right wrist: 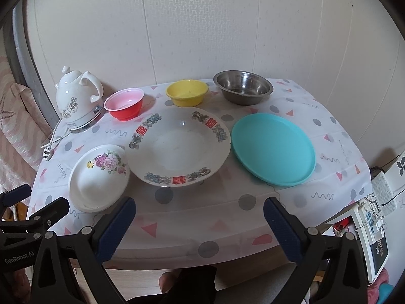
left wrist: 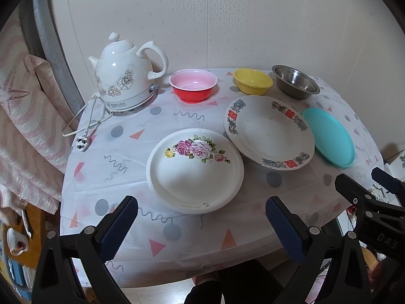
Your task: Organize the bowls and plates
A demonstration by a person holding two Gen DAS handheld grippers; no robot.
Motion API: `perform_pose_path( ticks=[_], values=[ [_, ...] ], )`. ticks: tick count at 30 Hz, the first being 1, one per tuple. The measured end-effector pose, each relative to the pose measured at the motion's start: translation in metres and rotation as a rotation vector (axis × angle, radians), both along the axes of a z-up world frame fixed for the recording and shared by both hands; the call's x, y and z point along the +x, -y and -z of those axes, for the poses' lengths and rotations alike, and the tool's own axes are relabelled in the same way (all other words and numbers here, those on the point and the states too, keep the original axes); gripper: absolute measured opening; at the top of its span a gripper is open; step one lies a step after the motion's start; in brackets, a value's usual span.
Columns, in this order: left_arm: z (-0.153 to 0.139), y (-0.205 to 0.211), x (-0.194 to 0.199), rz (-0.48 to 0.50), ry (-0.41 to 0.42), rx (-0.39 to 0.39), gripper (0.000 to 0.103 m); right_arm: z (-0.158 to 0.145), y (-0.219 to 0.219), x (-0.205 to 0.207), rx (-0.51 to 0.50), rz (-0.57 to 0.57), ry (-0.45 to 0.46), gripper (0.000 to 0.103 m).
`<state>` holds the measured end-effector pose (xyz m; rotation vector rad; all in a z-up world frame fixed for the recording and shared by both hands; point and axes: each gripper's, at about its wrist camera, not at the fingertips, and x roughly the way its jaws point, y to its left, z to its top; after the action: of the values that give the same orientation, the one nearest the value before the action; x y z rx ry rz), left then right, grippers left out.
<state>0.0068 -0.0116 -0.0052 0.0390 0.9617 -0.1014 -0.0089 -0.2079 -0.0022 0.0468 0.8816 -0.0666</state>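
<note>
I'm in someone's home: small table (right wrist: pixel 298 217) with a patterned plastic tablecloth, floral ceramic electric kettle (left wrist: pixel 124 76), wallpapered wall (right wrist: pixel 202 25).

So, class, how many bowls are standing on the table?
3, in a row along the far edge: red bowl nearest the kettle, yellow bowl in the middle, steel bowl at the right end. None look hidden.

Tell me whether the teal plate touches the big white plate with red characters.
Cannot tell. In the right wrist view the teal plate and white plate nearly meet, rim to rim; in the left wrist view they overlap, so neither shows a gap or contact plainly.
</note>
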Motion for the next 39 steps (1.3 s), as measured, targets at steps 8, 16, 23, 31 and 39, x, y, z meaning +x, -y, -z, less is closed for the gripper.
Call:
perform_pose_path(
  ticks=[8,16,23,31,39],
  values=[
    [0.002,0.0,0.006,-0.006,-0.011,0.004,0.102,0.001,-0.001,0.002,0.003,0.003,-0.008,0.103],
    [0.0,0.003,0.006,0.013,0.004,0.009,0.102,0.0,-0.004,0.005,-0.002,-0.001,-0.008,0.103],
    [0.001,0.001,0.008,0.005,-0.002,0.007,0.102,0.0,-0.006,0.007,-0.004,-0.008,-0.012,0.103],
    [0.003,-0.018,0.012,-0.053,-0.029,-0.027,0.102,-0.004,-0.02,0.025,-0.017,-0.064,-0.002,0.103],
    [0.008,-0.09,0.005,-0.281,-0.046,-0.018,0.102,0.0,-0.113,0.077,-0.014,-0.318,-0.011,0.103]
  ],
)
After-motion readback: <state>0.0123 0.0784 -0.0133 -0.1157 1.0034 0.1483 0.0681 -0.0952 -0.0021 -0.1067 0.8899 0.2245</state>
